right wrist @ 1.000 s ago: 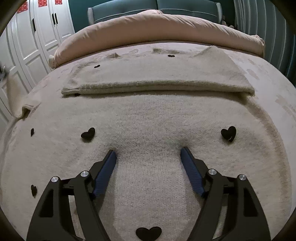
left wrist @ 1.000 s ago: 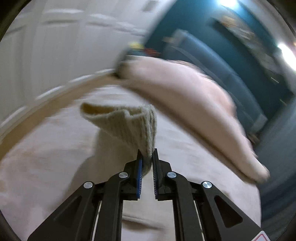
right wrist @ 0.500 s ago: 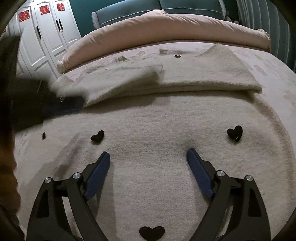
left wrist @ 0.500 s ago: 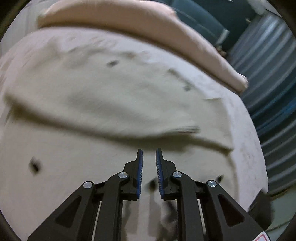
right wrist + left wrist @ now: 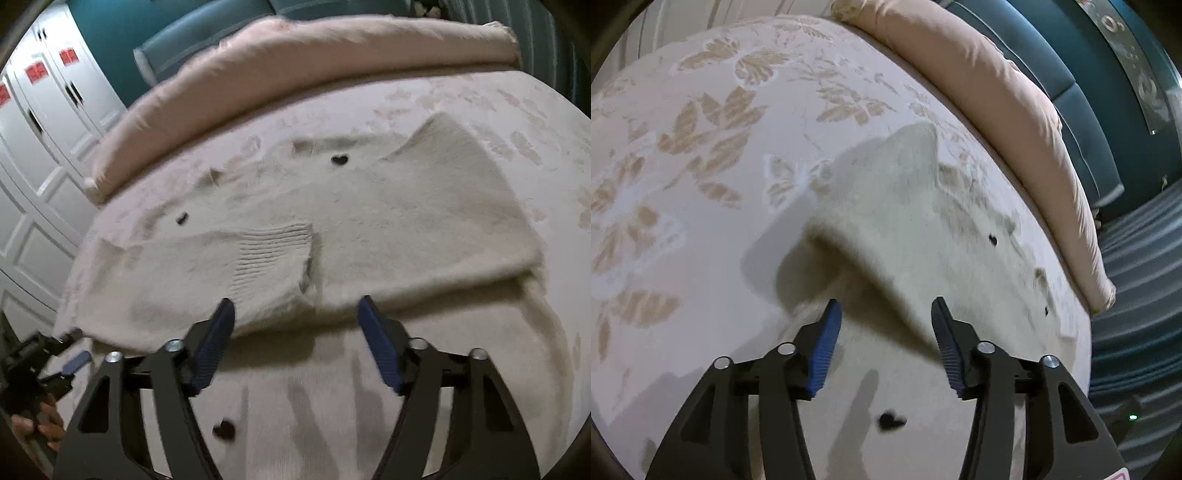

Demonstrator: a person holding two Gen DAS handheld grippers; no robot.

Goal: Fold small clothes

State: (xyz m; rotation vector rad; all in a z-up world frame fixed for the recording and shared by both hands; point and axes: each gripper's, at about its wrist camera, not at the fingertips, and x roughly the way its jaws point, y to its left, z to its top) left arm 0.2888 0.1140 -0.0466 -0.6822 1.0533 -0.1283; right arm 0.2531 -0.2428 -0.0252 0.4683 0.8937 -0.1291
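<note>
Sweater: we see the cream sweater point(image 5: 369, 229) spread on the bed sheet point(image 5: 683, 184), filling the middle of the right wrist frame, its small black hearts point(image 5: 339, 159) showing.
Folded sleeve: a sleeve lies across the body — its ribbed cuff point(image 5: 275, 251) sits just above the right gripper's left finger.
Long axis: the fold edge runs left to right across the frame, directly ahead of both tools.
Right gripper point(image 5: 295, 321): jaws spread wide, holding nothing, hovering over the lower body panel just short of the fold edge.
Left gripper point(image 5: 884, 319): also spread and empty, at the sweater's left edge, where the raised fold throws a dark shadow.
Nearer hand: we judge the right gripper nearer the cuff, the left nearer the side edge.
Room: bare sheet lies at left in the left wrist frame; the pink duvet point(image 5: 332, 59) bounds the far side — we would fold toward the middle.
</note>
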